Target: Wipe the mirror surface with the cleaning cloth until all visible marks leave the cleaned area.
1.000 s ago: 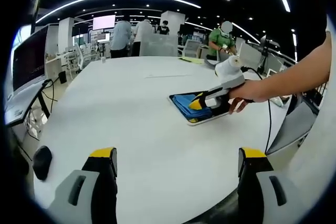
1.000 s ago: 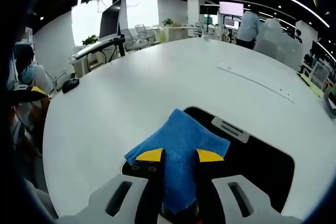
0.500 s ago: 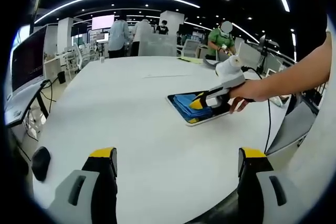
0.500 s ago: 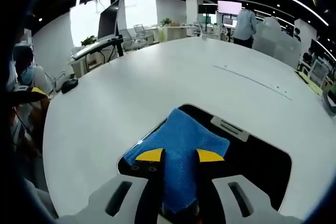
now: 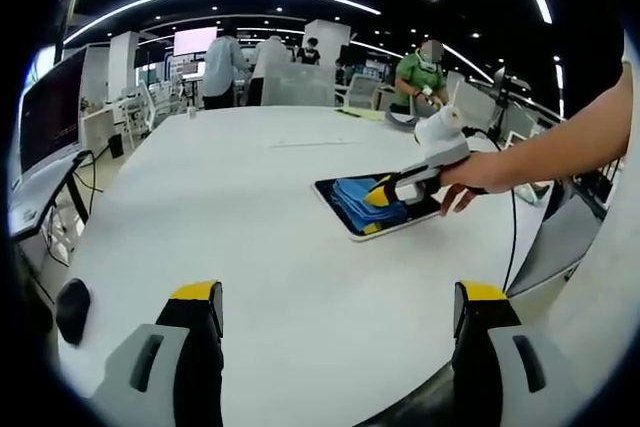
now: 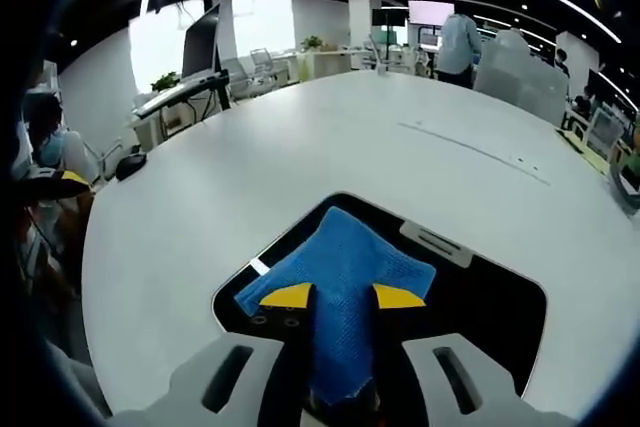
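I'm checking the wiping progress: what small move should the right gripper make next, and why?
Probably a short sweep of the blue cloth farther across the mirror. The right gripper is shut on the cloth, which rests on the near part of the dark glass, and a wide stretch beyond it lies uncovered. The left gripper hangs open, apart.

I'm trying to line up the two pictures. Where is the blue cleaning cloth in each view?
Left gripper view: the blue cleaning cloth lies right of centre, on the mirror, under the right gripper.
Right gripper view: the cloth is at bottom centre, pinched between that gripper's jaws.
Shared landmark: the dark mirror on the white table.
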Available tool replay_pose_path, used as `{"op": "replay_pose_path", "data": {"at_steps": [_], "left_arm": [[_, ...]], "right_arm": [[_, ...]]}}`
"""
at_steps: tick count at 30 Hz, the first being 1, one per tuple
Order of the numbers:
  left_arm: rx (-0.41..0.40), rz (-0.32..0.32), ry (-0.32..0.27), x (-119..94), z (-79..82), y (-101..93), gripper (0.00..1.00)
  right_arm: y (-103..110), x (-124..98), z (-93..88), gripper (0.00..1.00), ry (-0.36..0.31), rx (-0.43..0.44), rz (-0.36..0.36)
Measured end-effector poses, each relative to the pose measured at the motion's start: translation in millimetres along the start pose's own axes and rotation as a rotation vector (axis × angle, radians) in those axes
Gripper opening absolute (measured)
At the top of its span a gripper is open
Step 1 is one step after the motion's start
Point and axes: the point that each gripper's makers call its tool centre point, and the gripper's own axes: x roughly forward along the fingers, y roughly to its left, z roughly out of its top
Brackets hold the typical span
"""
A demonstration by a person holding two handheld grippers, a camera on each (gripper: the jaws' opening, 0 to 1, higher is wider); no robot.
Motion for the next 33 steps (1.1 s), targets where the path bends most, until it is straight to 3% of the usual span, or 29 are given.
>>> {"op": "replay_pose_path", "data": {"at_steps": [33], "left_arm": [[0.005, -0.011, 0.002, 2, 2.1, -11.6, 0.97]], "right_arm": [[-23, -14, -11.6, 0.18, -0.009, 0.017, -0.012]]}}
